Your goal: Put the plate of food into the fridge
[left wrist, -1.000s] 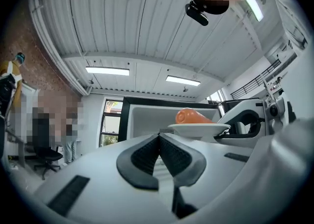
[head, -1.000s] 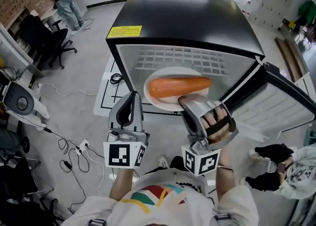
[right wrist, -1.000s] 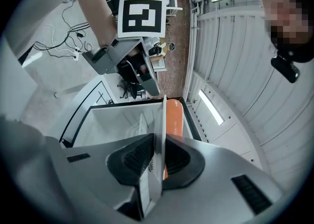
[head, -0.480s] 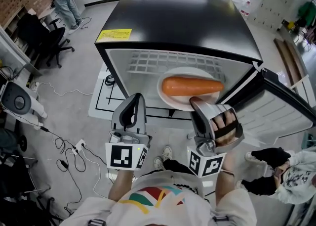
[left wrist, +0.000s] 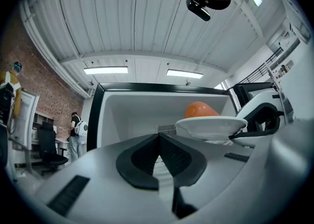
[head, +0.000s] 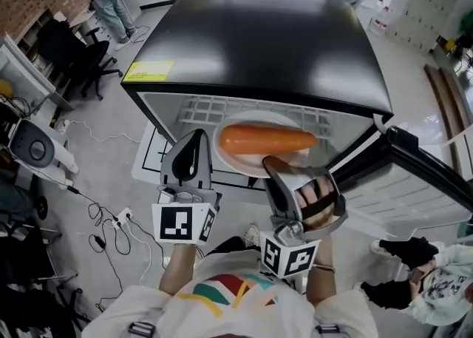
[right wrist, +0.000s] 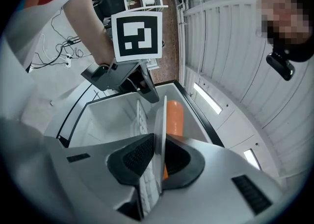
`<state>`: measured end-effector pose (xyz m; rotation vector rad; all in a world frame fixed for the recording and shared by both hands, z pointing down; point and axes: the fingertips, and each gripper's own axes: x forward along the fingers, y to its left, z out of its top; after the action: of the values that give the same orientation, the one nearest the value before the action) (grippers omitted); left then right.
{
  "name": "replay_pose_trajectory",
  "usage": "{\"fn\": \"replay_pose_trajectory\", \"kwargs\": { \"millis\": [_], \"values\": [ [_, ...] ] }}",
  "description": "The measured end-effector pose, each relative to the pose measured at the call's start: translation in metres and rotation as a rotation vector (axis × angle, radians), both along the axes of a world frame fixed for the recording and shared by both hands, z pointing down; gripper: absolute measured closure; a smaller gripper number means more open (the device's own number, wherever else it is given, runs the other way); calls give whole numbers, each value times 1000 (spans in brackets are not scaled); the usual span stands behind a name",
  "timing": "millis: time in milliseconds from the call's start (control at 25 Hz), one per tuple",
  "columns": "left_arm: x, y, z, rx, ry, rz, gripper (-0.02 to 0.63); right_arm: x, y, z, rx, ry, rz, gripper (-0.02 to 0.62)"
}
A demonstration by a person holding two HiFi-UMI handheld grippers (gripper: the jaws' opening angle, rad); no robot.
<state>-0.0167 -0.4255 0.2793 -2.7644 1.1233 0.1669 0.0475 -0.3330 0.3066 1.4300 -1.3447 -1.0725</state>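
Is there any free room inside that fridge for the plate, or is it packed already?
The wire shelf looks bare from the left wall to the back; nothing else shows inside. The crowding is at the front opening: the plate with its carrot, gripped by the right tool, beside the shut left tool.

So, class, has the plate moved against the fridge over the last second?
Yes, slightly: the plate, held in the right gripper, now sits nearer the top front edge of the fridge and covers more of the wire shelf.
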Motion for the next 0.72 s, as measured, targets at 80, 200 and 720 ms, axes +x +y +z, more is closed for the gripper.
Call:
{"fn": "replay_pose_trajectory", "kwargs": {
  "millis": [80, 200, 720],
  "values": [
    [6, -1, -1, 2, 1, -1, 600, 6, -3, -2, 3, -6, 1, 551],
    [15, -2, -4, 7, -1, 13, 600, 13, -7, -5, 3, 0, 8, 551],
    [28, -23, -5, -2, 12, 103, 600, 28, -42, -1, -54, 57, 85, 551]
  ]
}}
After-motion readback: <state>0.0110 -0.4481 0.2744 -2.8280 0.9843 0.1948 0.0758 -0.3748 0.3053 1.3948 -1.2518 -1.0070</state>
